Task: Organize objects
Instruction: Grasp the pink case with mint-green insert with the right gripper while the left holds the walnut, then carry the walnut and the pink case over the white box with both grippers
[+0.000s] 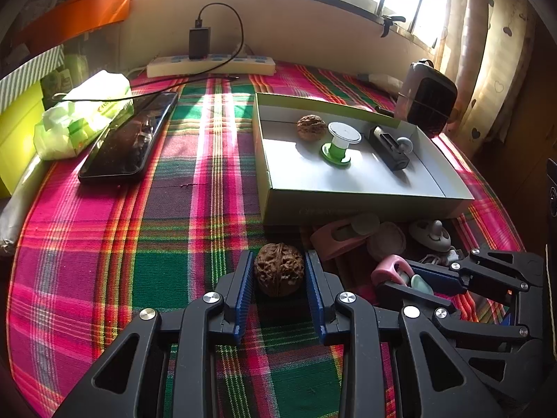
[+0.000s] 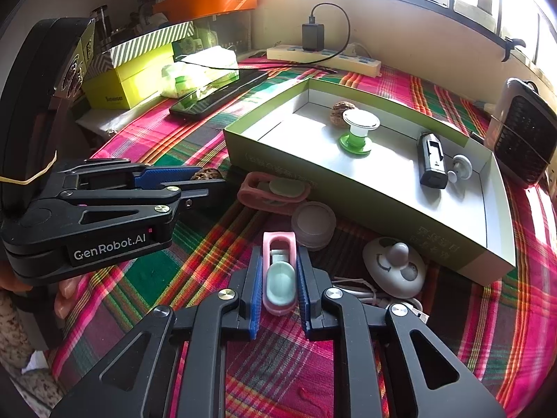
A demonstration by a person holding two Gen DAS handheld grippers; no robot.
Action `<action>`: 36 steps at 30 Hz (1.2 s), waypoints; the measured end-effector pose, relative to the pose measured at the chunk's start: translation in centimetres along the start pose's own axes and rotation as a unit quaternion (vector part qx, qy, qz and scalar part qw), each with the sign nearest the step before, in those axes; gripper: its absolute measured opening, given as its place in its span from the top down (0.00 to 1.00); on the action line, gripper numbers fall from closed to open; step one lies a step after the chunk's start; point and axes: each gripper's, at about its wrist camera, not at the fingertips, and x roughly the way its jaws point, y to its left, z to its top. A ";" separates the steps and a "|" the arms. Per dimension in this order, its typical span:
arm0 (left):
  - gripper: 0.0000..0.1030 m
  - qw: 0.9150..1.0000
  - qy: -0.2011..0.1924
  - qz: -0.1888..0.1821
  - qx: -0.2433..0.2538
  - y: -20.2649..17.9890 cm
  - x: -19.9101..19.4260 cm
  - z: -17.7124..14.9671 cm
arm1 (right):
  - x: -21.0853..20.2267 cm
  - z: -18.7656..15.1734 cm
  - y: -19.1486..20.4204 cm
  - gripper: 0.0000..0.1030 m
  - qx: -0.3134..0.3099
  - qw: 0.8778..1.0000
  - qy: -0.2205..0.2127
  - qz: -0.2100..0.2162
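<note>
A brown walnut [image 1: 278, 273] rests on the plaid cloth between the blue pads of my left gripper [image 1: 280, 287], which press on both its sides. From the right wrist view the same gripper [image 2: 203, 180] comes in from the left with the walnut [image 2: 209, 173] at its tips. My right gripper [image 2: 280, 291] is shut on a small pink clip with a mint insert [image 2: 280, 278], which lies on the cloth. Behind stands a shallow green box [image 1: 365, 205] with a white floor. It holds a second walnut [image 1: 310, 126], a green-and-white spool [image 1: 339, 144] and a black device [image 1: 388, 146].
Loose in front of the box lie a larger pink clip [image 2: 275, 191], a round white disc [image 2: 313, 223], a white round toy [image 2: 393, 266] and a white cable [image 2: 362, 291]. A phone [image 1: 128, 139], tissue pack [image 1: 80, 115], power strip [image 1: 209, 64] and small heater [image 1: 430, 97] ring the cloth.
</note>
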 end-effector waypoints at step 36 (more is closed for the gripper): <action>0.74 1.000 -0.025 -0.007 0.018 -1.0 -1.9 1.4 | -2.3 0.5 -1.8 0.82 0.036 0.999 -0.032 0.019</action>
